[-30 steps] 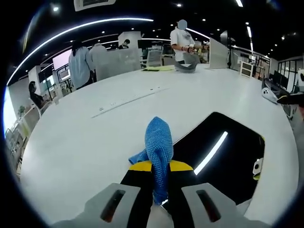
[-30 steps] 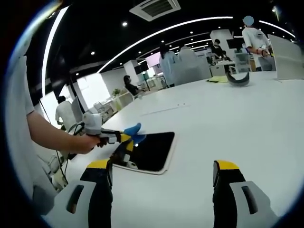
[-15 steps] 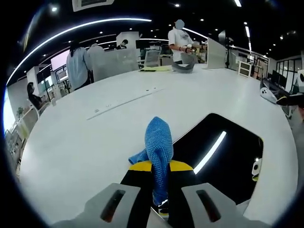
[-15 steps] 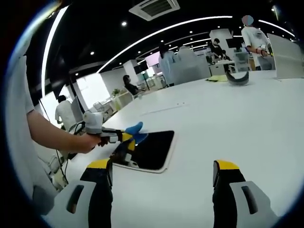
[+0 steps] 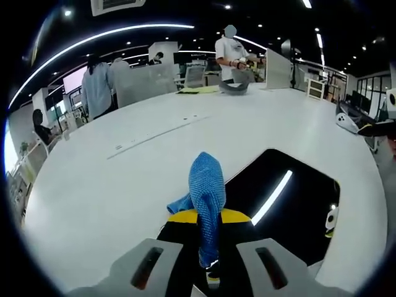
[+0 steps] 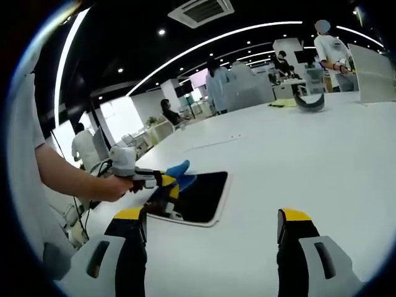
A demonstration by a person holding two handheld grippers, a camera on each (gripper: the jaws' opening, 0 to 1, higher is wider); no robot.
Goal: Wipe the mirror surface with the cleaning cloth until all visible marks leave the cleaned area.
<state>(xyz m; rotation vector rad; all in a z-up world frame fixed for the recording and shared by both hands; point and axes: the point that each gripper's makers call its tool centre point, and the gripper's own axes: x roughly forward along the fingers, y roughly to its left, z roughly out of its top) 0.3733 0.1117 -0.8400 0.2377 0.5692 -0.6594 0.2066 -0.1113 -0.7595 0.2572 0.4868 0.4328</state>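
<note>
- Blue cleaning cloth (image 5: 207, 192) clamped between the left gripper (image 5: 209, 216)'s yellow-tipped jaws; we see it bunched upright over the mirror's near edge.
- Mirror (image 5: 291, 204) lies flat on the white table (image 5: 124, 179), reflecting a ceiling light strip.
- Right gripper (image 6: 213, 223) holds nothing, jaws spread wide, well apart from the mirror.
- People stand at the table's far side.

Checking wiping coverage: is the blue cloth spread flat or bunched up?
Bunched. The blue cloth sits as a narrow wad pinched in the shut left tool, poking past its tips at the mirror's edge.
</note>
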